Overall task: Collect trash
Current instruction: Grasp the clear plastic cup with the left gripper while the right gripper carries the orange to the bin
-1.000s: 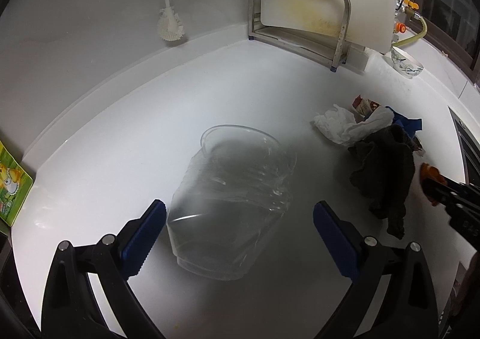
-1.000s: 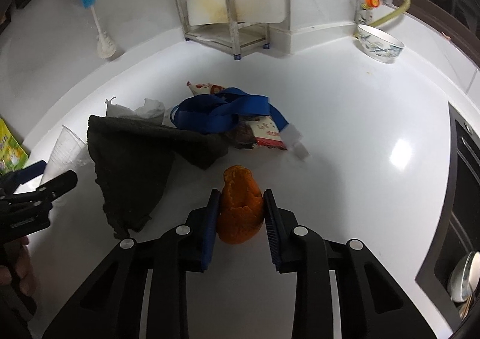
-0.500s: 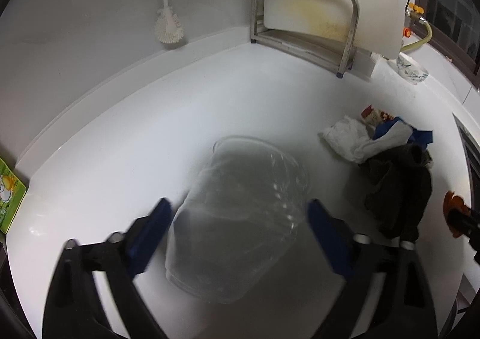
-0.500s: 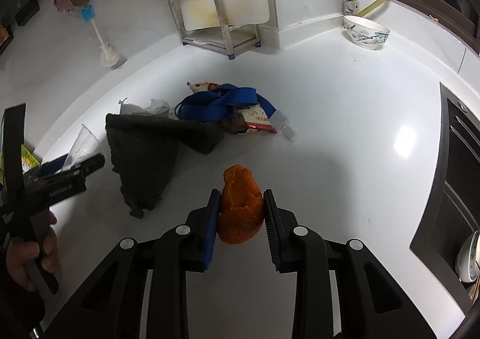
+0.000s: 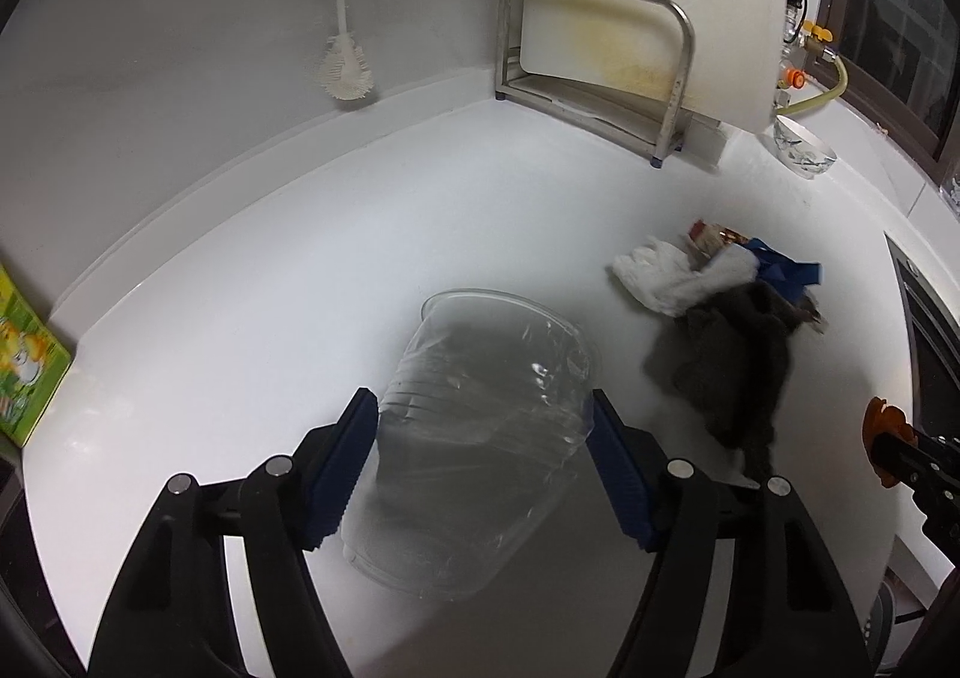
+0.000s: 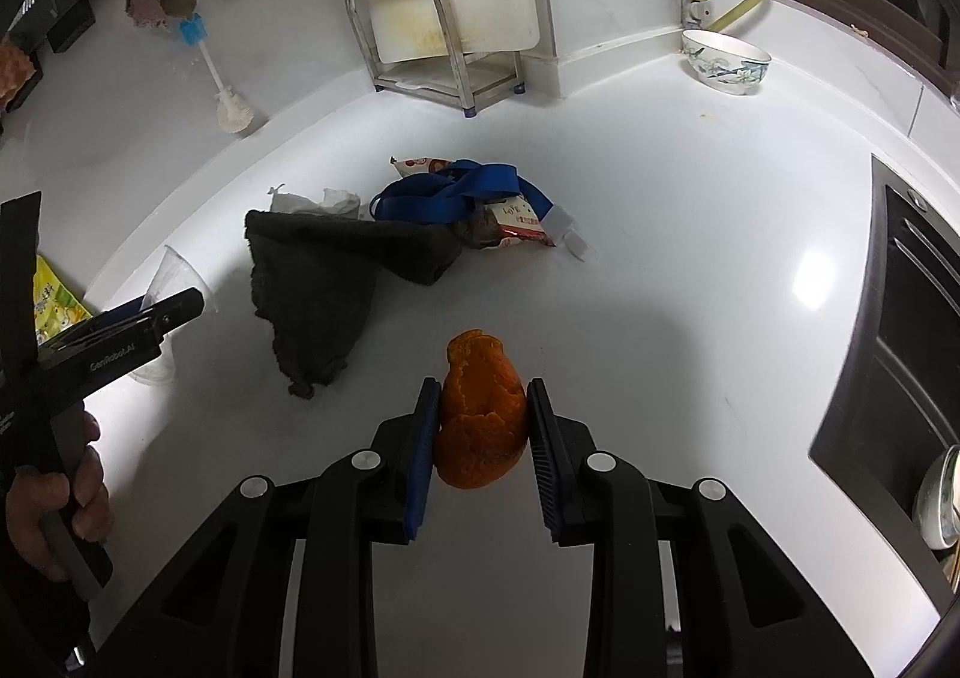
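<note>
Your left gripper (image 5: 483, 468) sits around the clear plastic cup (image 5: 480, 438), which lies on its side near the front edge of the worktop (image 5: 360, 234). The cup's open mouth points away from you, toward the back wall, and its bottom points back at your hand, so its long way runs straight along the fingers. The jaws have just been closing in on the cup from both sides, and the blue pads (image 5: 345, 468) now look to be right at its walls; I can't tell if they are squeezing yet. Your left hand is the near one for this cup. Your right gripper (image 6: 480, 432) is clamped on the orange peel (image 6: 480, 420), held up over the front of the worktop. The dark cloth (image 6: 324, 282) and the wrappers lie in a pile toward the middle.
</note>
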Demonstrator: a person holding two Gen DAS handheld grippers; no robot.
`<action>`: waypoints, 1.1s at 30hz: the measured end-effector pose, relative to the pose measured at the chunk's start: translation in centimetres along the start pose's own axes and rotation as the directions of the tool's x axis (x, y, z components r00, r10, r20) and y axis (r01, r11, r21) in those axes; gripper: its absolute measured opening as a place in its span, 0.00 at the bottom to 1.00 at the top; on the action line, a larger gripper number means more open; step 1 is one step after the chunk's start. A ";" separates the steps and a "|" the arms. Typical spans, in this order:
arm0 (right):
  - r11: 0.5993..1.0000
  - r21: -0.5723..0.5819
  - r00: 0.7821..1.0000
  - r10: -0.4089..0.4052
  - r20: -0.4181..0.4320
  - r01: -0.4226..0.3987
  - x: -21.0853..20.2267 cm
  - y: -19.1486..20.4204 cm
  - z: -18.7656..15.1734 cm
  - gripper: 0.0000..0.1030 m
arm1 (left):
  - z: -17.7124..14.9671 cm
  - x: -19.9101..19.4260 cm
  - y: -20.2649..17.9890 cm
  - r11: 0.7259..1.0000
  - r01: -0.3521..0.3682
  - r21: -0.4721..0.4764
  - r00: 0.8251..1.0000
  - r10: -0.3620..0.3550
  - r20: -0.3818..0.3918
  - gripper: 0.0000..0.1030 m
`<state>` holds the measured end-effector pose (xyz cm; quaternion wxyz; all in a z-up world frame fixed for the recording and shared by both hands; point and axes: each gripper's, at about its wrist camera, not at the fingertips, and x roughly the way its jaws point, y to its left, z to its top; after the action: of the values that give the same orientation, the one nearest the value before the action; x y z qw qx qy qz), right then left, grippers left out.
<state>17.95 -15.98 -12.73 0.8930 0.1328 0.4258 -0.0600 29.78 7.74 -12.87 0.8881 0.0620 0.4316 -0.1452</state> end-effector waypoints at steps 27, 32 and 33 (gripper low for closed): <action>0.999 -0.027 0.999 0.041 0.032 -0.040 -15.8 -7.5 -10.3 0.28 | -8.8 -15.7 -15.3 0.988 0.104 0.117 0.991 -0.113 0.074 0.66; 0.998 -0.010 0.998 0.059 0.026 -0.059 -17.5 -10.3 -12.9 0.28 | -11.2 -17.3 -18.8 0.984 0.106 0.140 0.992 -0.115 0.061 0.66; 0.998 -0.008 0.998 0.062 0.025 -0.062 -17.6 -10.6 -13.3 0.28 | -11.7 -17.5 -19.4 0.984 0.104 0.145 0.992 -0.112 0.052 0.66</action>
<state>-5.38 -22.38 -8.98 0.9002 0.1420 0.4103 -0.0326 4.75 -4.39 -6.13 0.8849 0.0970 0.3959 -0.2254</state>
